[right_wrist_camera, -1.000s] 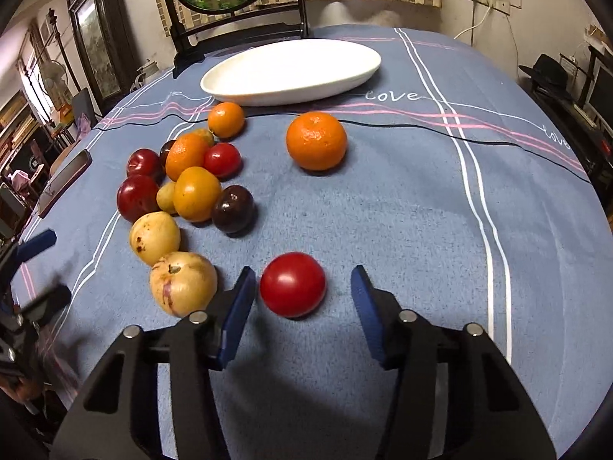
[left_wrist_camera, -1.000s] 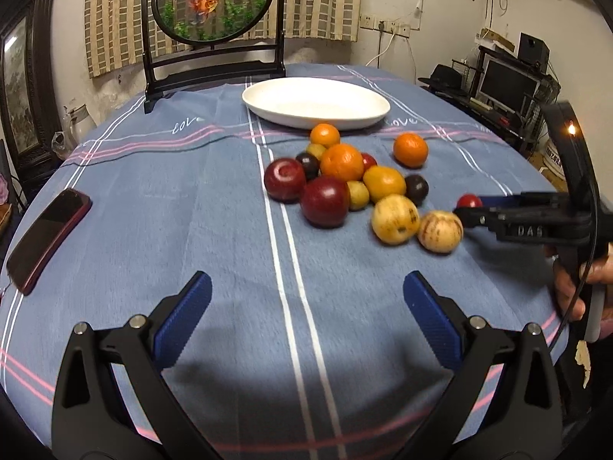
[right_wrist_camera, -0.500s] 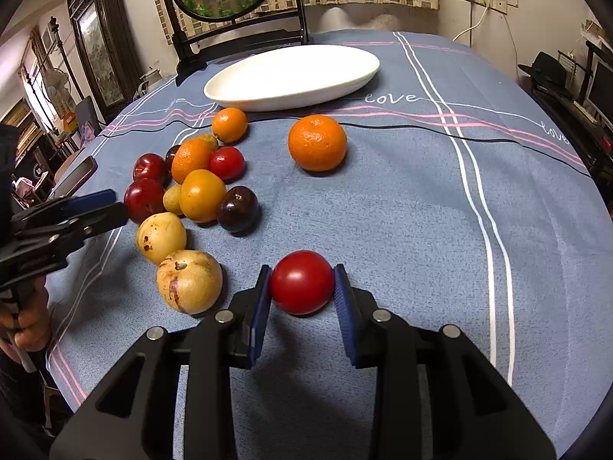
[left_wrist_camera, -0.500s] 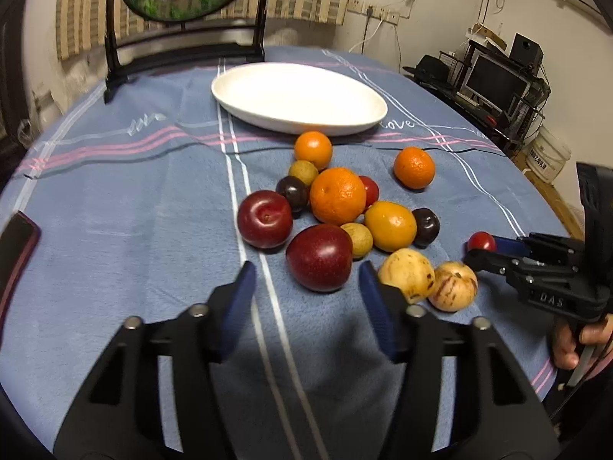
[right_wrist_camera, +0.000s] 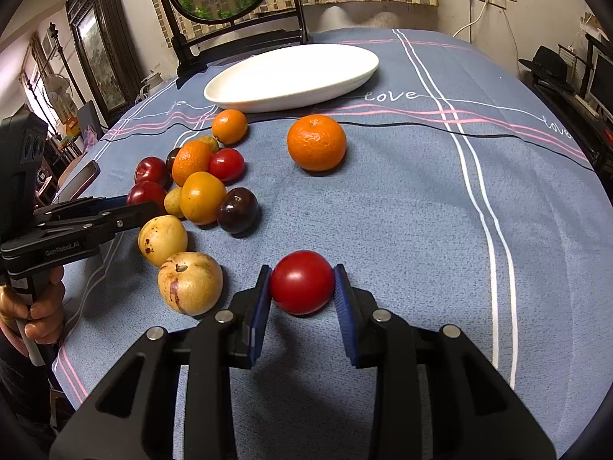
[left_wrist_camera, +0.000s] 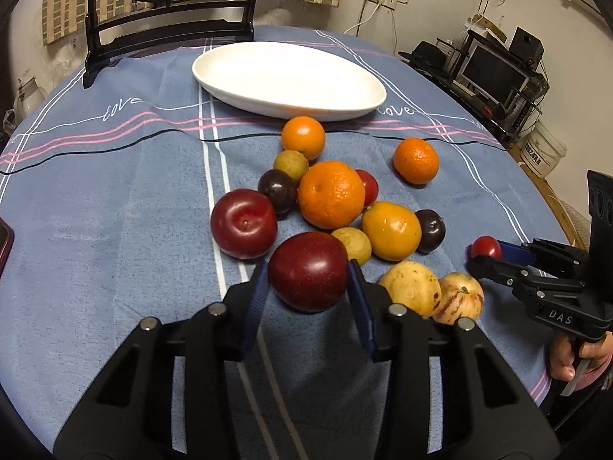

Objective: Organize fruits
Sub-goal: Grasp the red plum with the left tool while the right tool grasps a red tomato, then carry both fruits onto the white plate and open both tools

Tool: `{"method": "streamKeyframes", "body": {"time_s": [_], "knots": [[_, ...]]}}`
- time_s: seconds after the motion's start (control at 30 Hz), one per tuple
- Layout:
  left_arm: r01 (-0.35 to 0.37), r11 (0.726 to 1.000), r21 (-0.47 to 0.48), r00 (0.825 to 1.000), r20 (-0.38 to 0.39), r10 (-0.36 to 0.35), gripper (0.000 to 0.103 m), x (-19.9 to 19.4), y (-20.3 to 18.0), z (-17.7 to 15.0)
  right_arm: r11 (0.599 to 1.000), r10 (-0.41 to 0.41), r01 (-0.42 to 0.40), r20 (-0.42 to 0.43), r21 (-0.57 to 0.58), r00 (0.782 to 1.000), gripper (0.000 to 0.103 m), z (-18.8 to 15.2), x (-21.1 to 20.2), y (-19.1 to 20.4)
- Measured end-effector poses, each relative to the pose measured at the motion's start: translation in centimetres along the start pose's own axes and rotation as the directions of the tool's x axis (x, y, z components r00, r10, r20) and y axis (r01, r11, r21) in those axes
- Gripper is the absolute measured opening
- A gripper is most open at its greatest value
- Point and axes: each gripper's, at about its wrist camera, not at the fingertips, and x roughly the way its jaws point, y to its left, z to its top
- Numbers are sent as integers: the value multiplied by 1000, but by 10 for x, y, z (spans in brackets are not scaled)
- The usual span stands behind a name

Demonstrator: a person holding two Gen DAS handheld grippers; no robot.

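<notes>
Left wrist: left gripper (left_wrist_camera: 308,281) pinches dark plum (left_wrist_camera: 307,270), yellow fruits (left_wrist_camera: 410,287) crowding beside; right gripper (right_wrist_camera: 302,293) clamps red tomato (right_wrist_camera: 302,282).

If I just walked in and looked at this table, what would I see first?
Probably the bright heap of fruit in the middle of the blue tablecloth, with a big orange at its heart. Then the two grabbers: the left gripper squeezes a dark red plum at the heap's near edge, and the right gripper pinches a small red tomato off by itself. Behind it all waits an empty white dish.
</notes>
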Motion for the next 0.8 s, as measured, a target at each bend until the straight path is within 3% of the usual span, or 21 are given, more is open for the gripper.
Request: {"method": "streamKeyframes", "body": {"time_s": [0.3,0.43,0.53,0.63,0.8], "knots": [[-11,1000,-10,999,36,11,41,-11,-1,-3,1000,13,-13,22,0,1000,33,0,-4,1],[31,999,-15,997,75,-30,41,-27,2,8,998,57,-57,46,11,997,33,13,-7,1],[53,998,-17,993,104,-51,41,-34,5,34,995,98,-99,99,10,990,33,44,-9,3],[26,1000,6,991,132,-27,41,-30,8,72,996,81,-77,153,-33,985,33,90,-1,7],[-6,1000,-6,996,93,7,41,11,18,134,998,68,-67,121,-12,990,33,163,53,1]]}}
